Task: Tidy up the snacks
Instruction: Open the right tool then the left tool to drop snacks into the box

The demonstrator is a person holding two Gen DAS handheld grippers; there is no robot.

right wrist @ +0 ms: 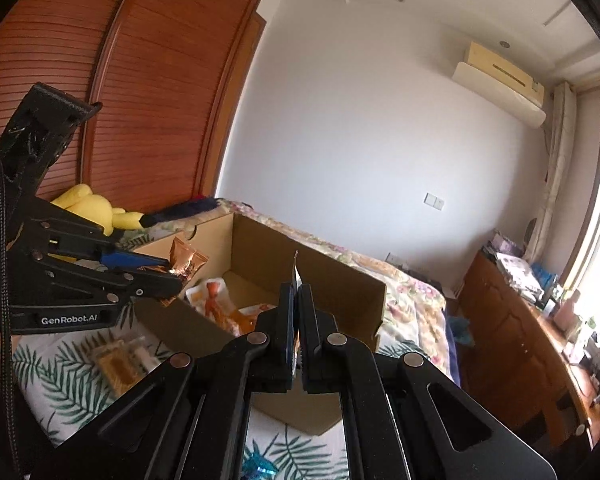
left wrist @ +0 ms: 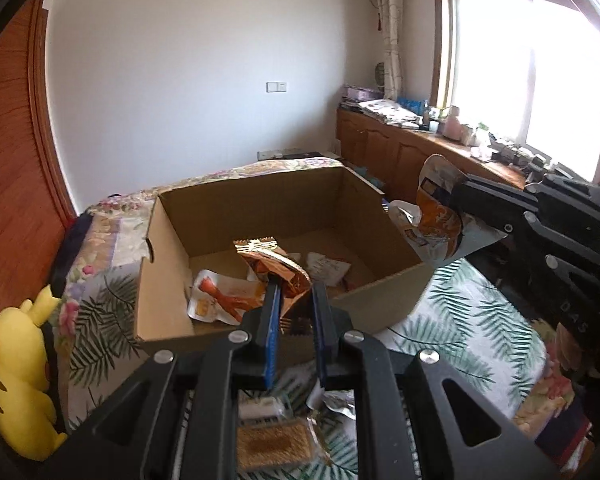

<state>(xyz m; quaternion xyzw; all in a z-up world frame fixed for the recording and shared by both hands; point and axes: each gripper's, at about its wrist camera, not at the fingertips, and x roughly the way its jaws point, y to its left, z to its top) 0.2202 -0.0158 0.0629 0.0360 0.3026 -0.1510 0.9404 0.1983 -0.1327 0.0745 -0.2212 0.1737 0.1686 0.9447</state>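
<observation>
Blue-padded black left gripper [left wrist: 294, 292] fills the foreground, jaws narrowed onto a crinkled copper-orange foil snack pouch [left wrist: 274, 266], pinched by its lower end so it stands clear of the open brown cardboard box [left wrist: 168, 280] at twelve o'clock. Over at three o'clock the black right gripper [left wrist: 458, 196] is clamped tight on a white-and-orange snack packet [left wrist: 436, 220], poised at the box's rim. Both look set for dropping in beside the packets inside. One clear-wrapped biscuit pack [left wrist: 274, 440] waits on the leaf-print bedcover [left wrist: 460, 320] at six o'clock.

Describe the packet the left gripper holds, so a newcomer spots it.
Start at the open brown cardboard box on the leaf-print bed. At its near wall, the left gripper pinches a shiny copper-orange foil snack packet, held upright with a gold serrated top; the packets inside lie flat.
</observation>
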